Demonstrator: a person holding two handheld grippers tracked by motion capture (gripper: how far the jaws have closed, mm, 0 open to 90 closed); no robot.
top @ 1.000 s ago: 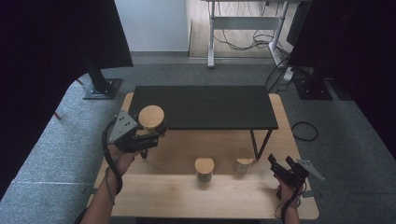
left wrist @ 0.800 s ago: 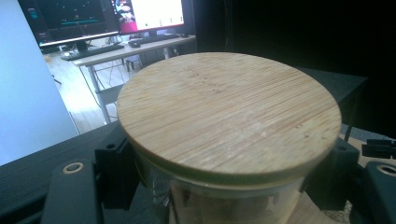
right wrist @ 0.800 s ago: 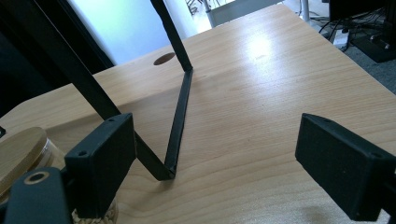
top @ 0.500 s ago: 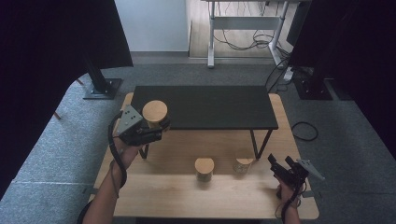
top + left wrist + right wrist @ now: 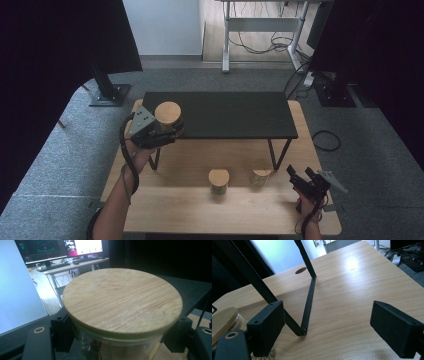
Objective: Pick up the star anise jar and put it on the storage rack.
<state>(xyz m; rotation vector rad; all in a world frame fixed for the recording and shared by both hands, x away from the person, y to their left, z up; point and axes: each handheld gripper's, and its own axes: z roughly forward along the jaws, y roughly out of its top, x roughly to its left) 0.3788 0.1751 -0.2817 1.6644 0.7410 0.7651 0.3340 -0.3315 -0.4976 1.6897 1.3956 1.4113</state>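
Fingers of the left gripper clamp a glass jar from both sides, just under its round bamboo lid; the jar is held upright in the air at the near left corner of the black shelf that stands on the wooden counter. In the left gripper view the lid sits flat and level, the shelf top dark behind and to the right of it.

Judged step: carry the jar onto the shelf and set it down. To do it well, keep the jar vertical, bring its base clear over the shelf edge, then lower until the base rests flat, well in from the edge. Only then ease the fingers apart; glass may slip if the grip loosens early. Draw the gripper back level so a finger does not catch the lid.

Right gripper rests low at the near right of the counter, its fingers spread wide with nothing between them, pointing past a shelf leg. Two more lidded jars stand on the counter in front of the shelf.
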